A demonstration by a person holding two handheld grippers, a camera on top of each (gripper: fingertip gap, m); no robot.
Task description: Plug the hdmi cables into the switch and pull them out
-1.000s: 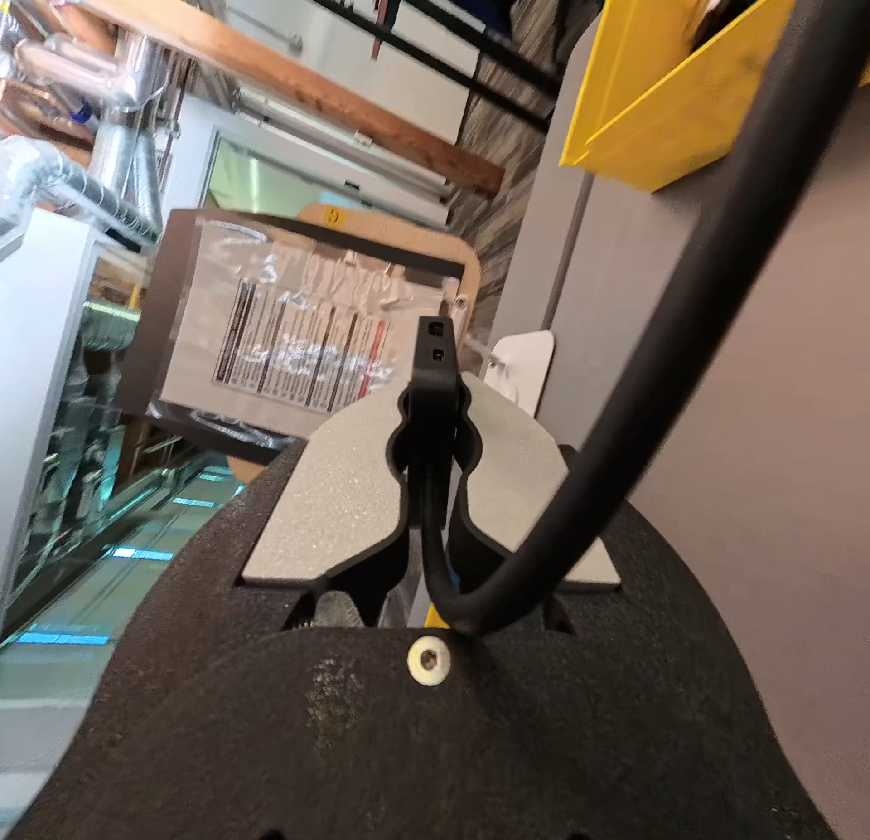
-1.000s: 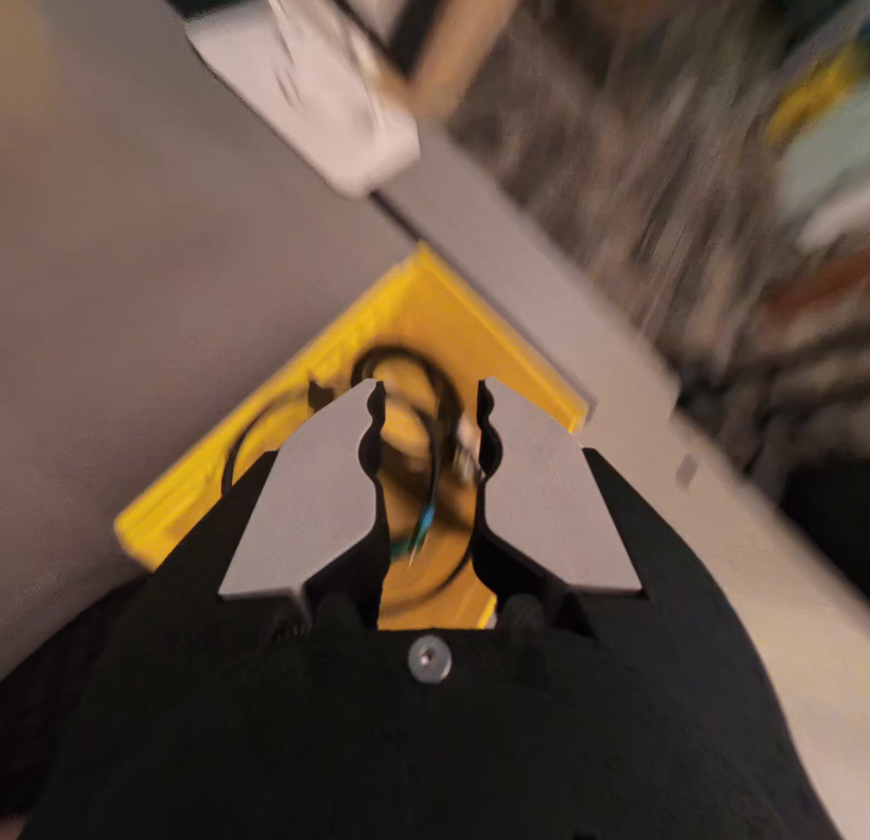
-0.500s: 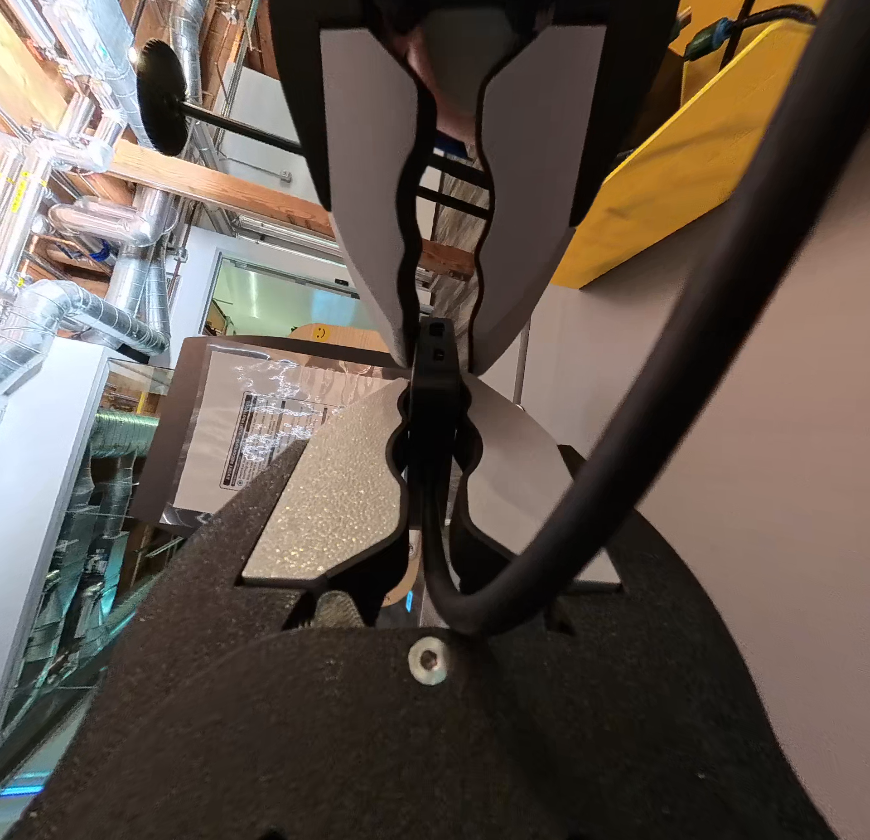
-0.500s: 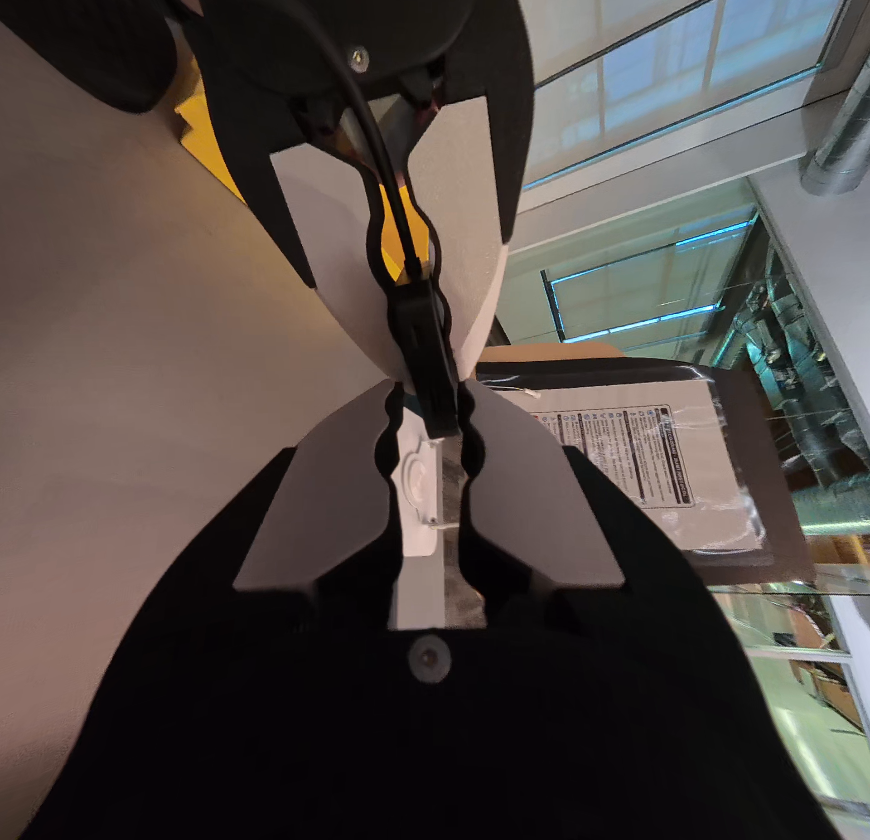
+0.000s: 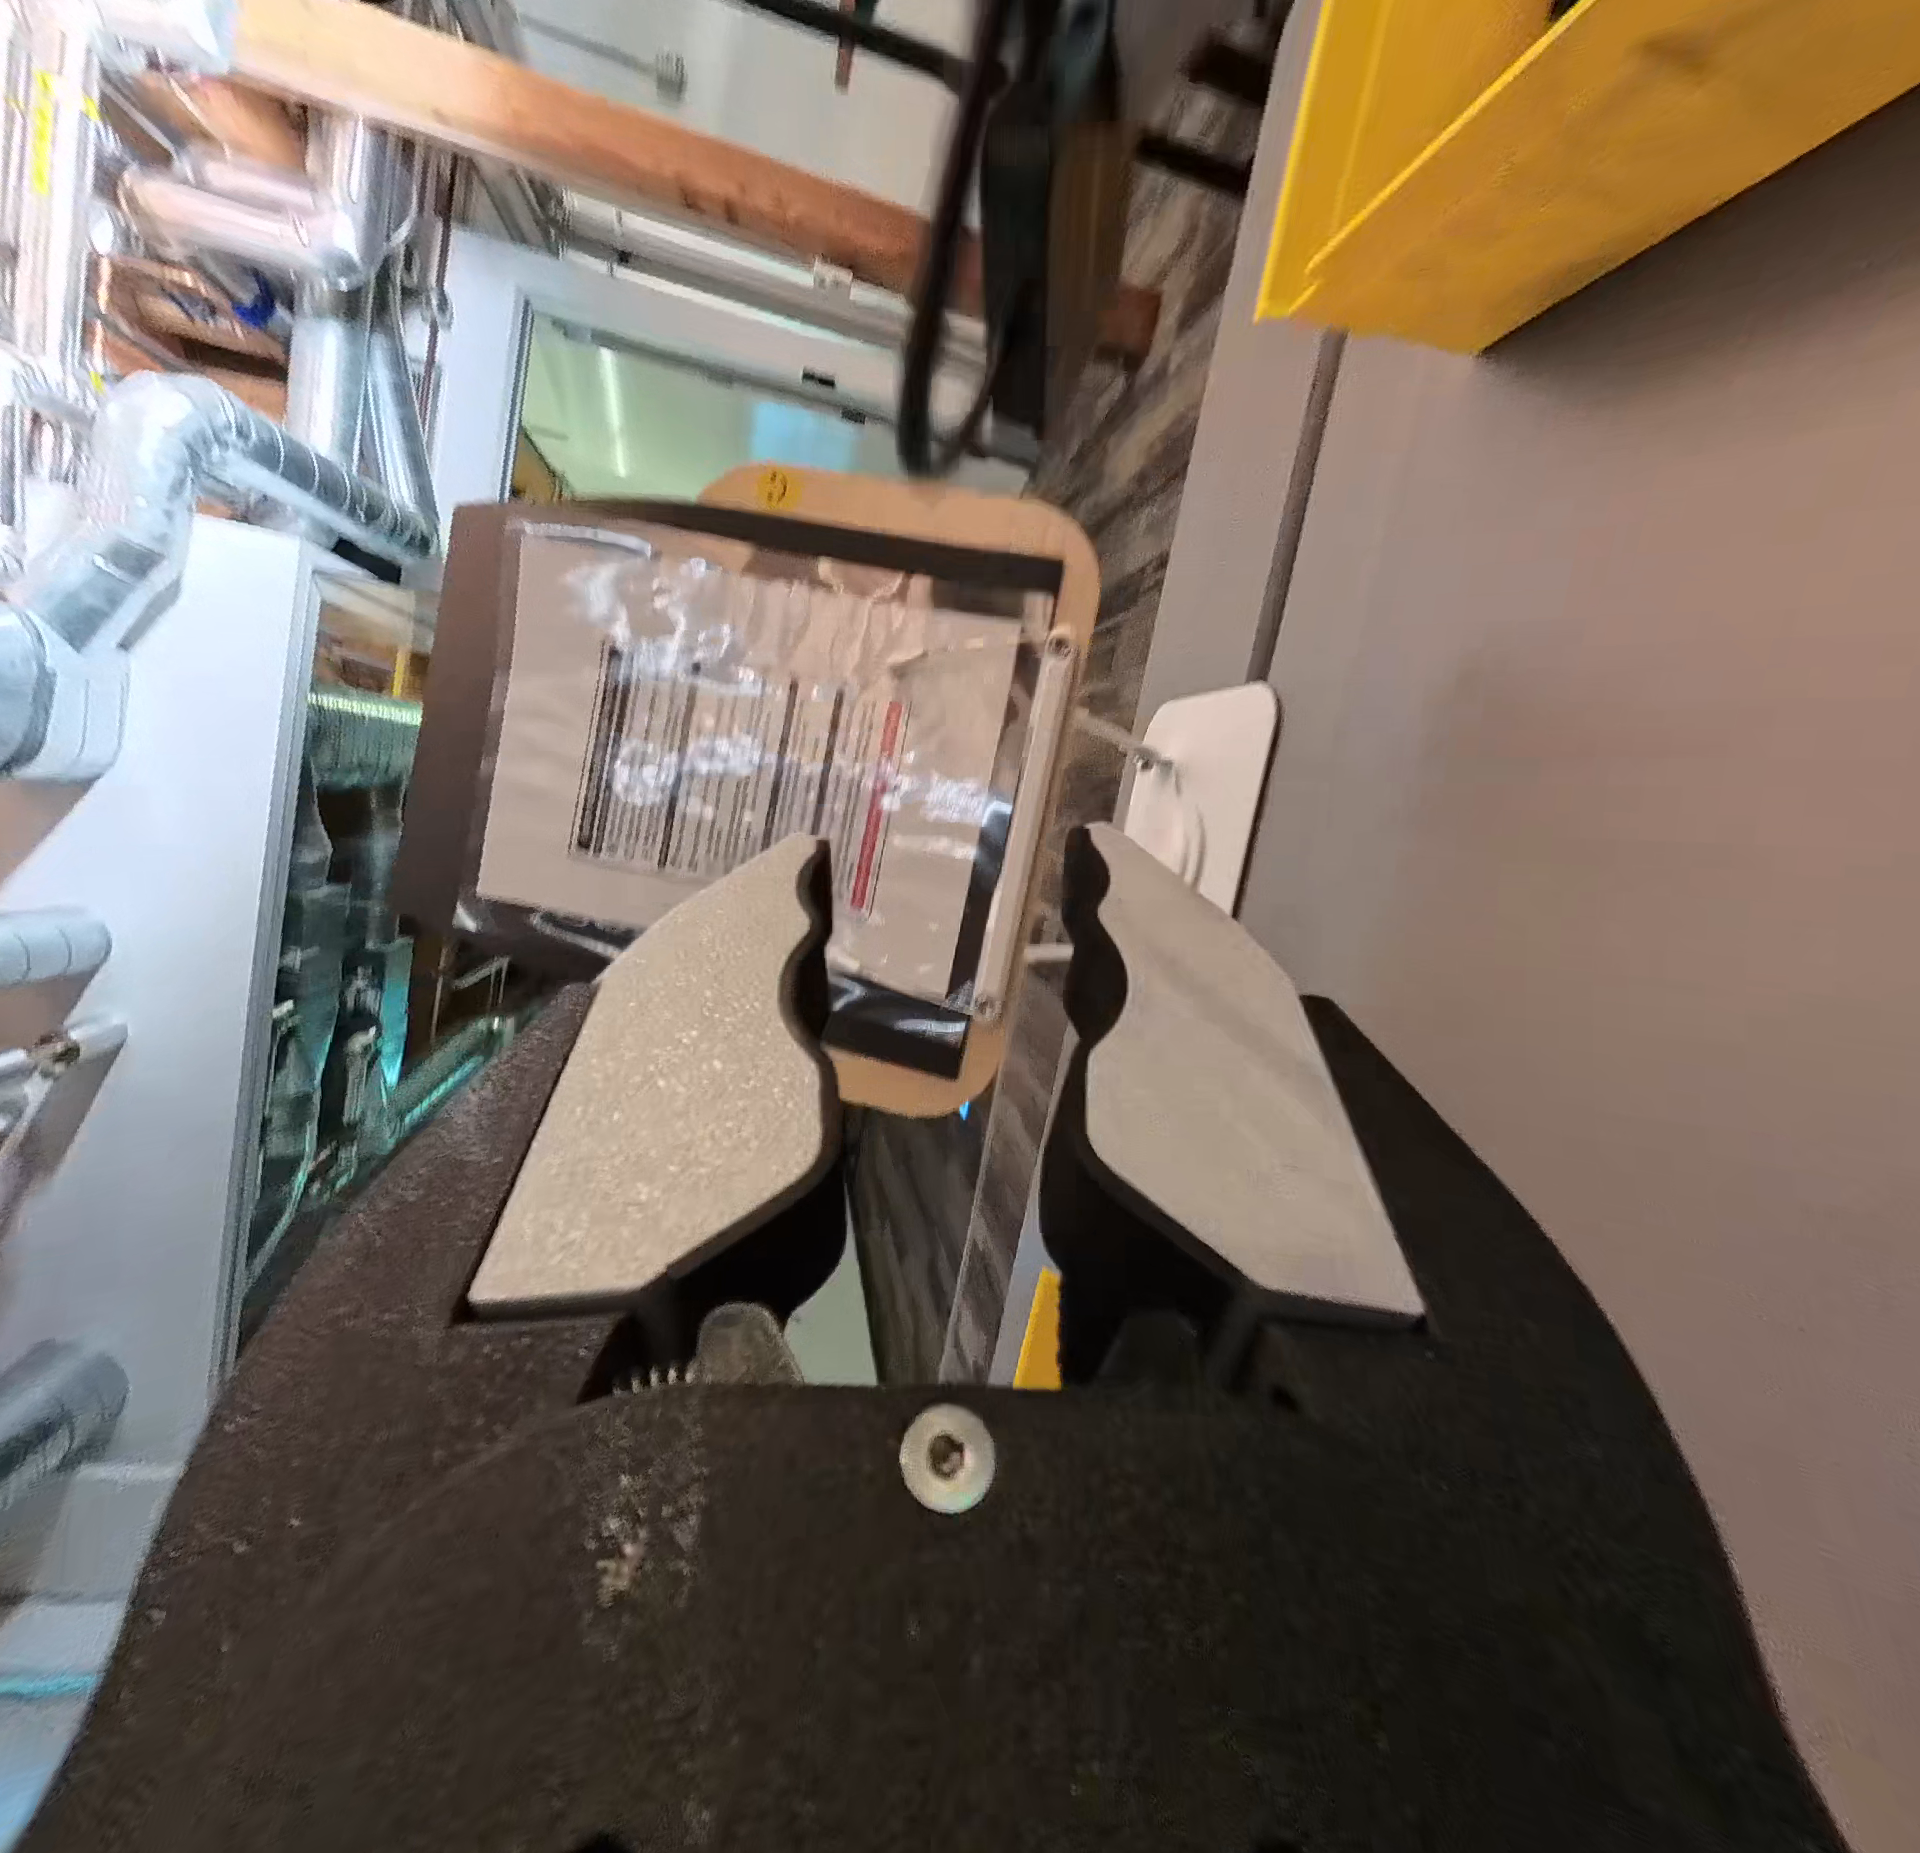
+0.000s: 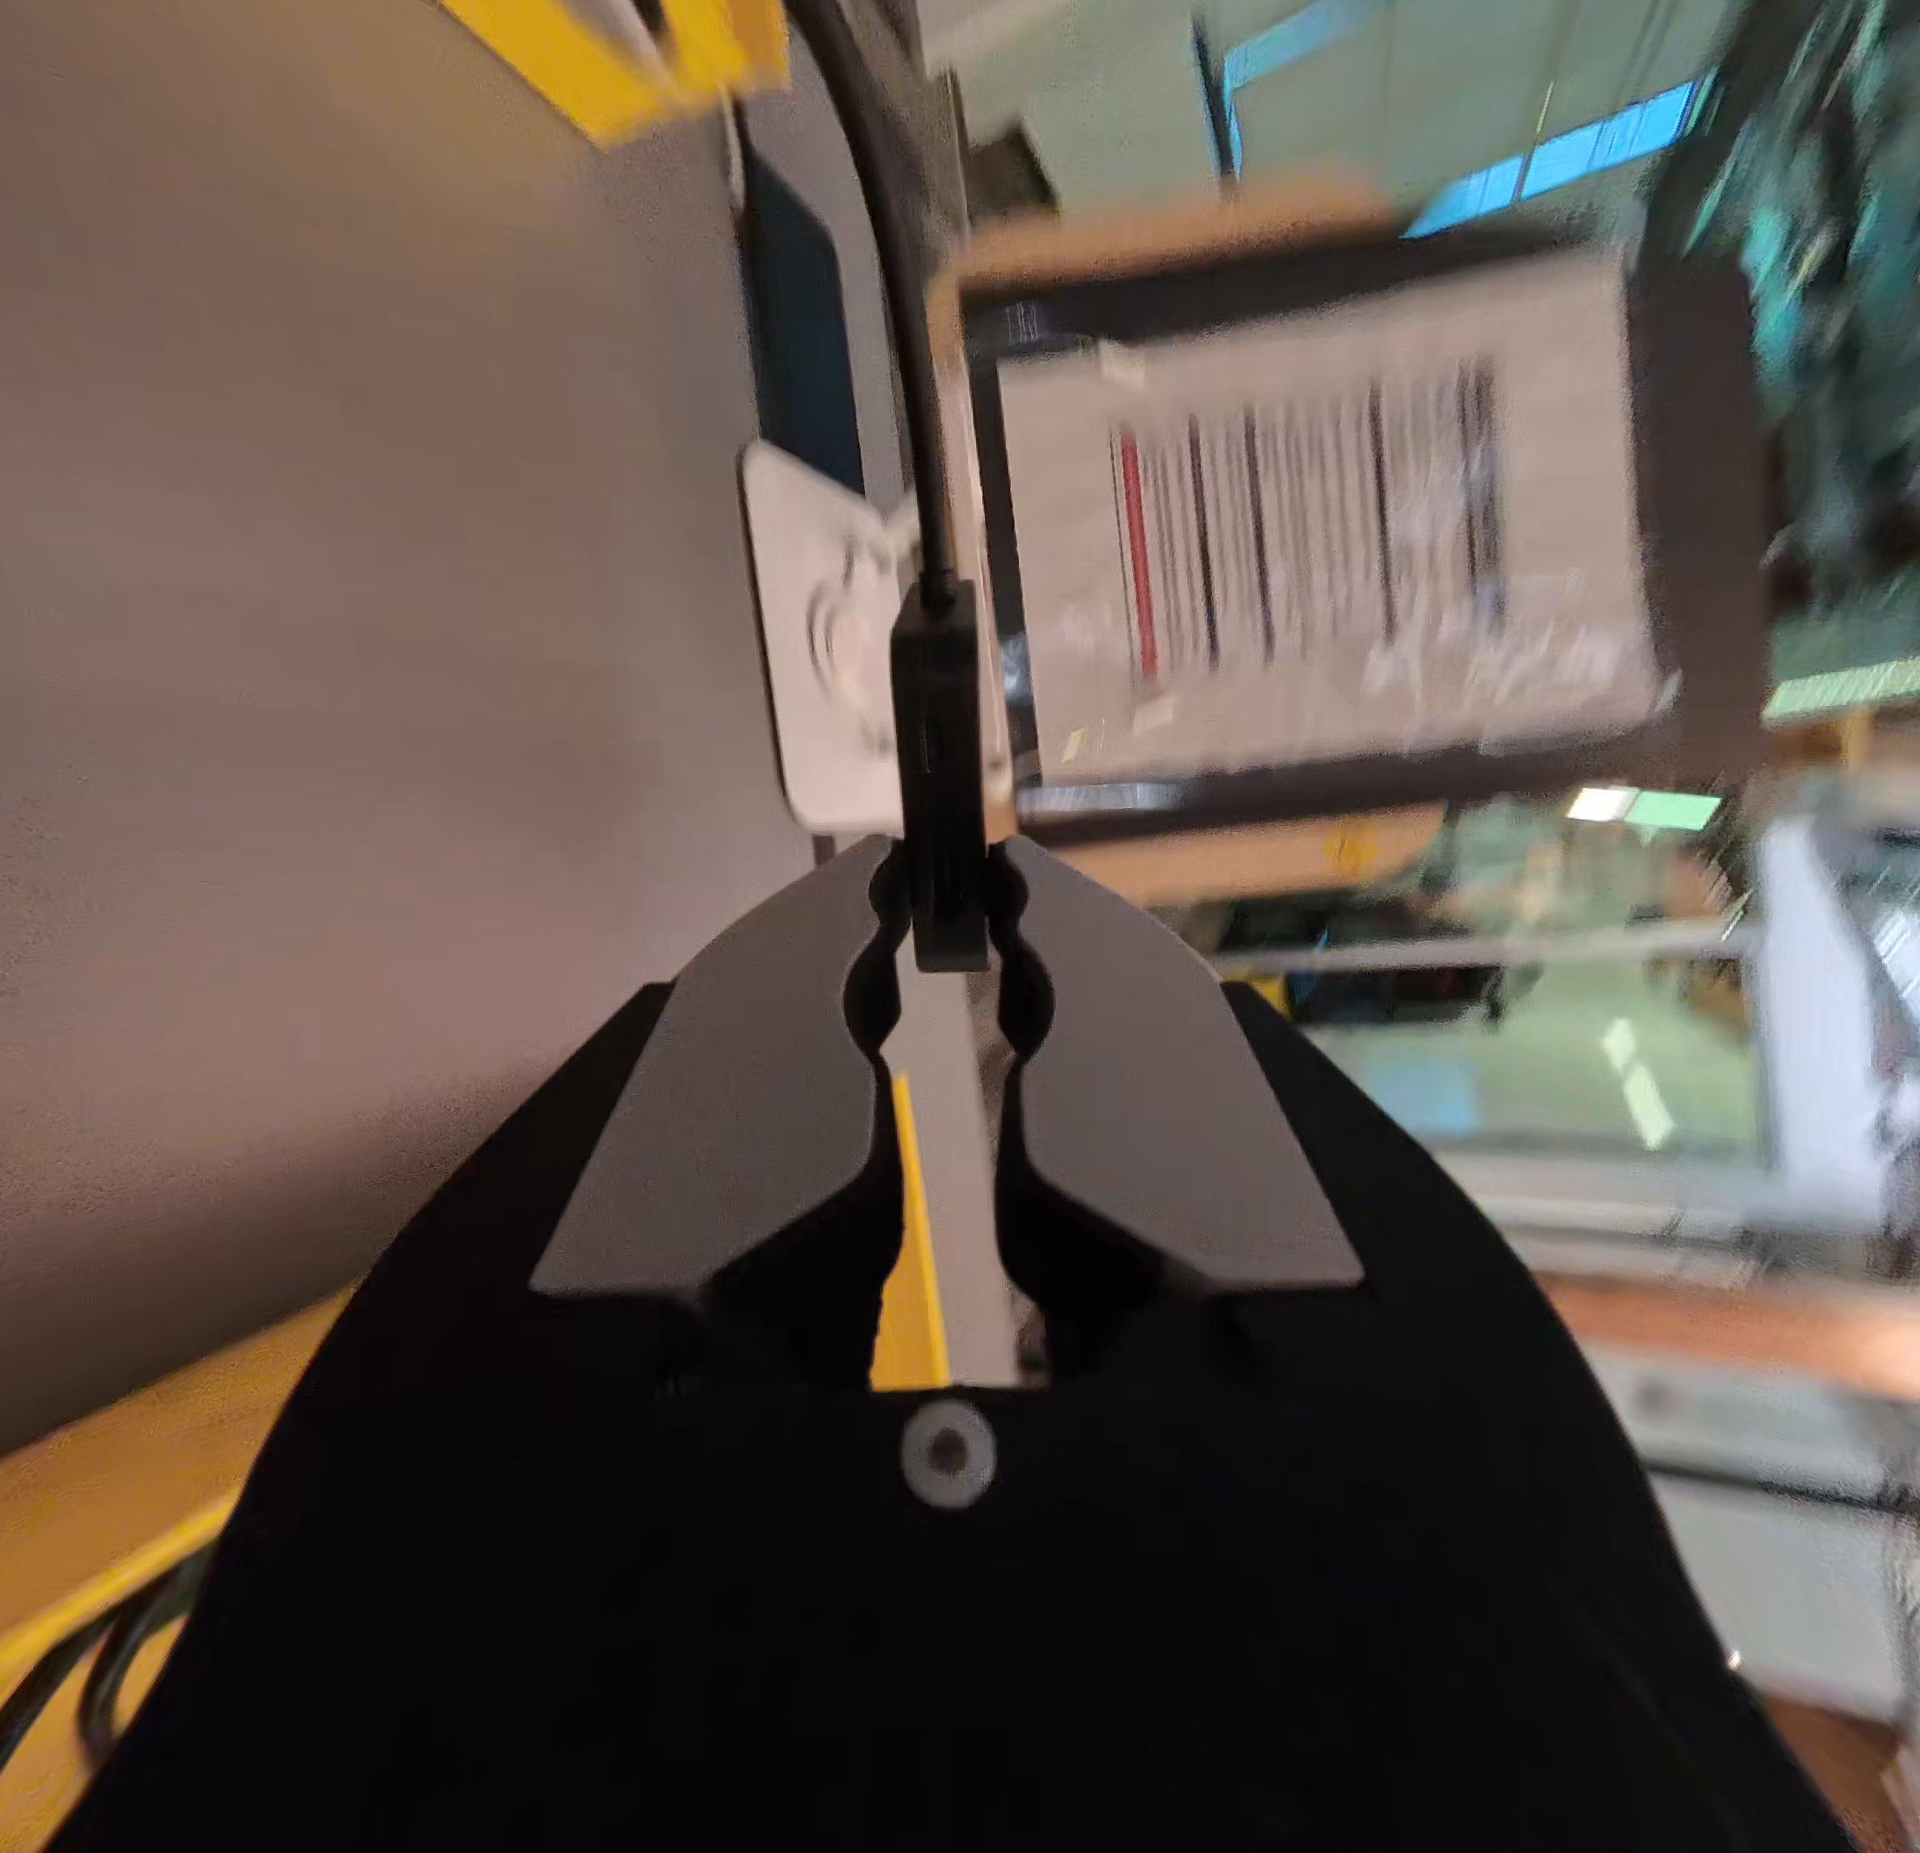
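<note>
Left tool (image 5: pixel 945 858) spread wide, nothing between its fingers. Right tool (image 6: pixel 940 853) clamped on black hdmi plug (image 6: pixel 938 754) at the fingertips; its cable (image 6: pixel 894 245) curves up and away toward the yellow bin (image 6: pixel 623 58) at upper left. Grey surface (image 5: pixel 1610 868) runs along the right in the left wrist view, yellow bin (image 5: pixel 1558 130) on it far right. White plate (image 5: pixel 1210 785) sits at the surface edge. Cardboard board with plastic-covered printed sheet (image 5: pixel 748 754) stands beyond; text blurred, unreadable. Switch not identifiable.
</note>
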